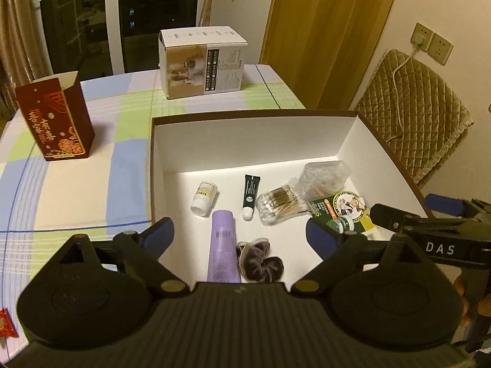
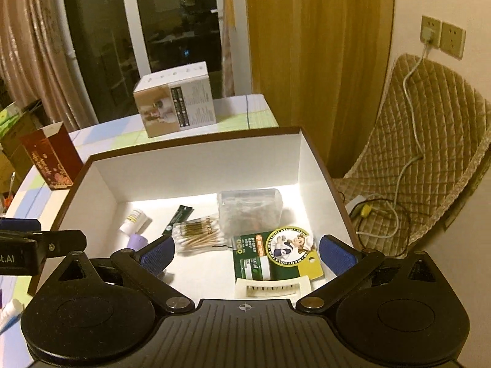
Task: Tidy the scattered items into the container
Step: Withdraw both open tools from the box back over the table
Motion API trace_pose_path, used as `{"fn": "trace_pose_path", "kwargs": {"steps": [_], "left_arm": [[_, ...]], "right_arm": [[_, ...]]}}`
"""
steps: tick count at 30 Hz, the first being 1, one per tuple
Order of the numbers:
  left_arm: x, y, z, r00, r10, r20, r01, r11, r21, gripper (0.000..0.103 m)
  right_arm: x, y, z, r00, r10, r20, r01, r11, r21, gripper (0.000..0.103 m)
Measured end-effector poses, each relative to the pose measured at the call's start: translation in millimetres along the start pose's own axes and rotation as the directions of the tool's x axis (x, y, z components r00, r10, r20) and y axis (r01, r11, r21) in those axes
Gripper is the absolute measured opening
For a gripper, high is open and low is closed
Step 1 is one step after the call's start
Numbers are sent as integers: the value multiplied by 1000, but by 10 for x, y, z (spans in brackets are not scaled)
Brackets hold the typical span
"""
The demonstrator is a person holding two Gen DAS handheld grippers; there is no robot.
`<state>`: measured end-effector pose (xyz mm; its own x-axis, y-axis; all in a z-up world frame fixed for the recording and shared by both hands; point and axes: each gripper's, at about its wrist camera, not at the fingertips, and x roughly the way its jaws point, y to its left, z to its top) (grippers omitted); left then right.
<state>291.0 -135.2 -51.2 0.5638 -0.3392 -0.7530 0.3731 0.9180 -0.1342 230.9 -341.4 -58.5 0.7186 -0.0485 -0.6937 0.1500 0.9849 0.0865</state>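
Observation:
A white-lined box (image 1: 245, 135) (image 2: 199, 159) sits on the checked tablecloth. Inside lie a purple tube (image 1: 222, 245), a dark hair scrunchie (image 1: 260, 260), a white pill bottle (image 1: 204, 197) (image 2: 133, 220), a dark green tube (image 1: 251, 196) (image 2: 179, 217), a bag of cotton swabs (image 1: 280, 204) (image 2: 198, 233), a clear plastic case (image 1: 326, 174) (image 2: 250, 211), a green carded balm pack (image 1: 340, 207) (image 2: 276, 254) and a cream comb (image 2: 271, 288). My left gripper (image 1: 241, 234) hangs open above the purple tube. My right gripper (image 2: 247, 253) hangs open above the balm pack.
A dark red gift carton (image 1: 55, 119) (image 2: 50, 156) stands left of the box. A white product carton (image 1: 202, 63) (image 2: 176, 101) stands behind it. A quilted chair (image 2: 429, 153) with a cable is to the right. A red packet (image 1: 7, 325) lies at the table's left edge.

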Motion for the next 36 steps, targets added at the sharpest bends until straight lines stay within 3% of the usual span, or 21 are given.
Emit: {"fn": "trace_pose_path", "kwargs": {"steps": [16,36], "left_arm": [[-517,-82,-279,1000,9,29,-10,1000,26,96],[-808,-93,-663,999,31,23,-32,999,38,96]], "right_arm": [[-505,175,-185,1000,-8,13,8,1000,7,103],[-865,381,-536,1000,14,-13,-15,999,-40,103]]}}
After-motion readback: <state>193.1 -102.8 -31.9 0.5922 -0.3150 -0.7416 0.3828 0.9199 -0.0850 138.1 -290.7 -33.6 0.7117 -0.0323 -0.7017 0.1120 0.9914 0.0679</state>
